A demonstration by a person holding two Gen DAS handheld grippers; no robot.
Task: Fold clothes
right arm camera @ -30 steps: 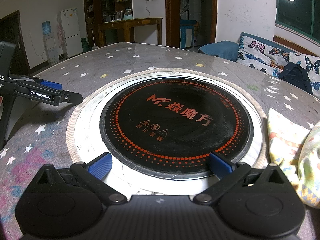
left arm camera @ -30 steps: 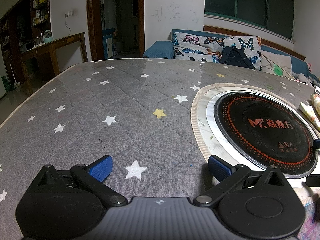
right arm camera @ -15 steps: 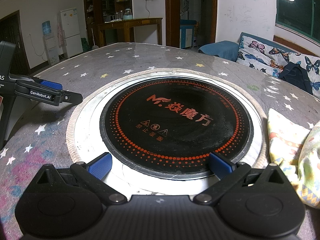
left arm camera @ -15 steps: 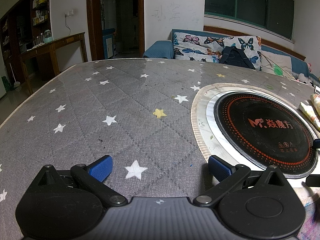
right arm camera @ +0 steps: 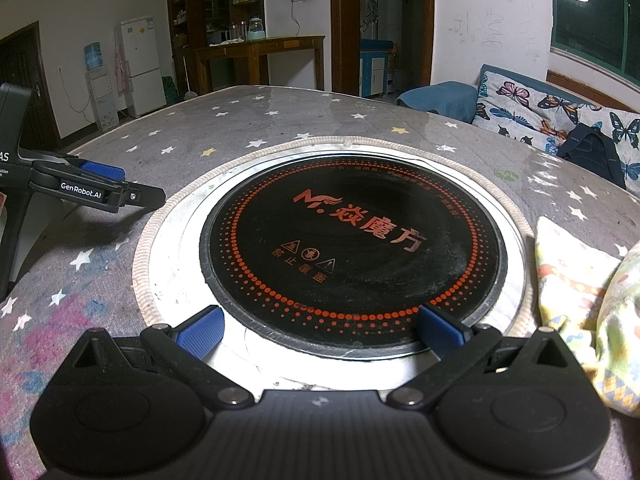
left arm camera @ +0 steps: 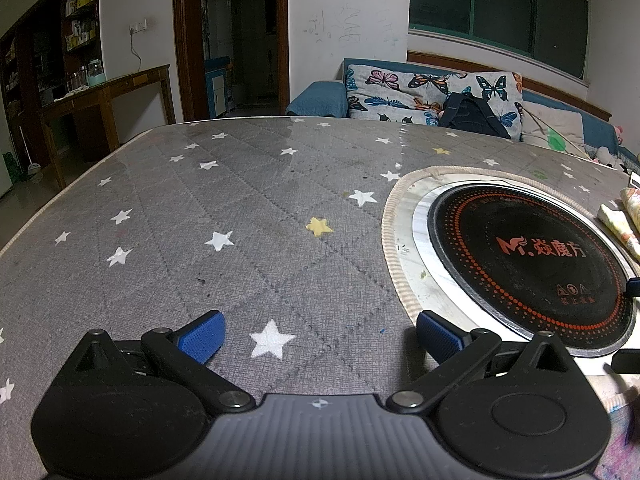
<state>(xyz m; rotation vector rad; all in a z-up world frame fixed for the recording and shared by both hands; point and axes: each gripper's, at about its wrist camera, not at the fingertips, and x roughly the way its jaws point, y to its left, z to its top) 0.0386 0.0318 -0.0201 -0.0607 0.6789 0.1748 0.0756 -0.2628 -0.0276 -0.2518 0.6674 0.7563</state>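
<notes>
A pale yellow patterned garment (right arm camera: 588, 308) lies bunched at the right of the table, beside the round hob; its edge shows in the left wrist view (left arm camera: 624, 220). My right gripper (right arm camera: 320, 330) is open and empty, low over the near rim of the hob, left of the garment. My left gripper (left arm camera: 318, 338) is open and empty, over the grey star-printed table cover (left arm camera: 240, 220), left of the hob. The left gripper also shows from the side in the right wrist view (right arm camera: 100, 188).
A round black induction hob (right arm camera: 352, 248) with orange print and a metal rim is set in the table's middle. A sofa with butterfly cushions (left arm camera: 432, 92) and a dark bag (left arm camera: 472, 116) stands behind the table. A wooden side table (right arm camera: 260, 52) stands at the far left.
</notes>
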